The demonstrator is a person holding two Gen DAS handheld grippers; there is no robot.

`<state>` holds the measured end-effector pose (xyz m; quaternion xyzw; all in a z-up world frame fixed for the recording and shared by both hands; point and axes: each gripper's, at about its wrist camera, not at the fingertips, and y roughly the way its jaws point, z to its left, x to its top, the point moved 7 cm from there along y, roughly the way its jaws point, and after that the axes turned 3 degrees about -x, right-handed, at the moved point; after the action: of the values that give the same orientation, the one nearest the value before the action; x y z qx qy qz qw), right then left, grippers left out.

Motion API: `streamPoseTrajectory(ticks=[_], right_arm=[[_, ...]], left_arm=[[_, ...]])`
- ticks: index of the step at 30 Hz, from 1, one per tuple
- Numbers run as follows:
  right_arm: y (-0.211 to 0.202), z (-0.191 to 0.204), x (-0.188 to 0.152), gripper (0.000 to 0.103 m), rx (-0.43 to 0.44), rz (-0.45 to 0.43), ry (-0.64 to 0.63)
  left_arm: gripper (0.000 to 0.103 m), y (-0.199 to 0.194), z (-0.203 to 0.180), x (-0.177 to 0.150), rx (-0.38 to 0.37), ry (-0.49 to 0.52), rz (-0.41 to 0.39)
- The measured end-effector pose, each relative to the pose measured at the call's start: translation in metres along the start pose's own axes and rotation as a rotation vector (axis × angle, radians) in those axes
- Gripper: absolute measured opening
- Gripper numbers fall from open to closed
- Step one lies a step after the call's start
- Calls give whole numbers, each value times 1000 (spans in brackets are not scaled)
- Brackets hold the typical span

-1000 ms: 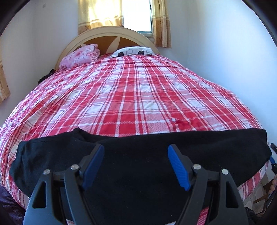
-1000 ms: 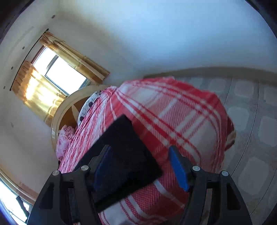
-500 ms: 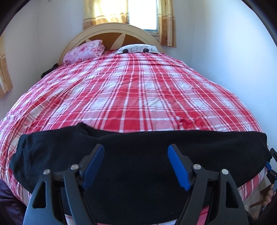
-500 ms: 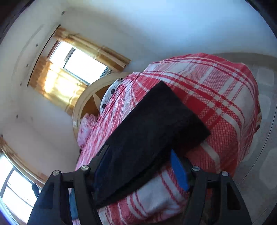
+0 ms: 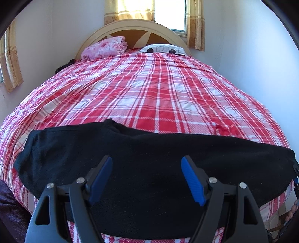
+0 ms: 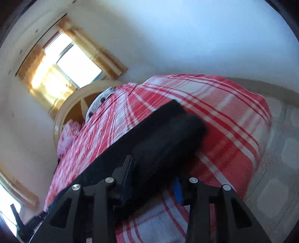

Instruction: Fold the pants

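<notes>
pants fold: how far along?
Done: the black pants lie as one long band across the near edge of the bed, apparently folded lengthwise. In hand: the right gripper is closing on one end of them; the left gripper hovers open over the middle. Left: the crosswise fold.

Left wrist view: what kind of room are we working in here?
Most likely a bedroom in a home: a bed with a red plaid cover, an arched wooden headboard with pillows against it, and a curtained window behind. The black pants lie across the bed's near end.
</notes>
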<state>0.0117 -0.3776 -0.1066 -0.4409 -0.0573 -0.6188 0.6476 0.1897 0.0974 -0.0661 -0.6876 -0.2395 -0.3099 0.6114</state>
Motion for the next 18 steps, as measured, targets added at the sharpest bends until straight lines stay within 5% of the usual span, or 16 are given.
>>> streamPoseTrajectory(ticks=[4,12,15,18], right_arm=[[-4,-22,-7,41,65,20,108],[15,-6,5,37,119,21,56],[18,2,5,11,92,44,-6],[15,27,17,10,79,38,-95]], left_arm=[[79,6,4,-2,-2,-26,17],[79,1,2,0,-26,-40,3],[79,1,4,-1,-18,-45,10],[79,-5,12,2,-6,-59,-5]])
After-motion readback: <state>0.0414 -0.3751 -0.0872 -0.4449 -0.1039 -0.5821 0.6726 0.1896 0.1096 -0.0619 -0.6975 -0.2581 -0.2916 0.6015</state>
